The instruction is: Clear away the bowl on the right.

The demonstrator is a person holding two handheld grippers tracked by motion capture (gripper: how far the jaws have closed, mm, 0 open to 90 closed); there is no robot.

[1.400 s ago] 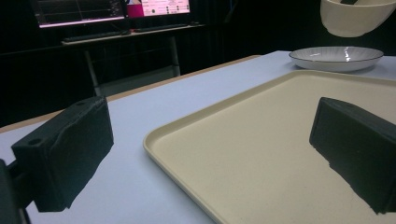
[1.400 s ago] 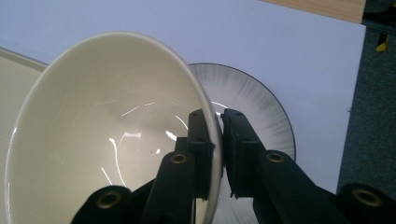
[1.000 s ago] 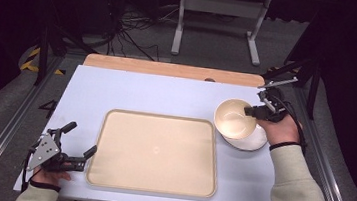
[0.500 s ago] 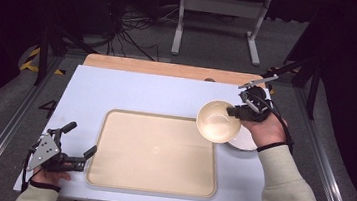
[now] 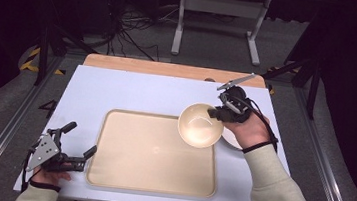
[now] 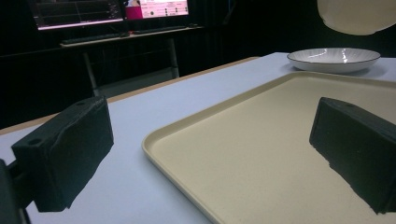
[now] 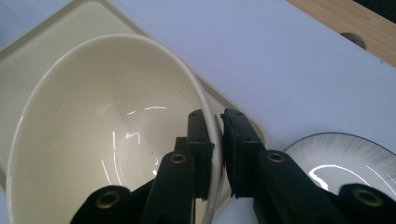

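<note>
White table (image 5: 132, 93) centre frame | right gripper (image 7: 217, 140) pinching cream ceramic bowl (image 5: 200, 125) rim, above beige rectangular tray (image 5: 153, 150) upper-right corner | left gripper (image 5: 77, 145) spread, lower left, empty.

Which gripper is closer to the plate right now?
Right. The right gripper holds a bowl just beside the plate; the left gripper rests across the tray, far away.
</note>
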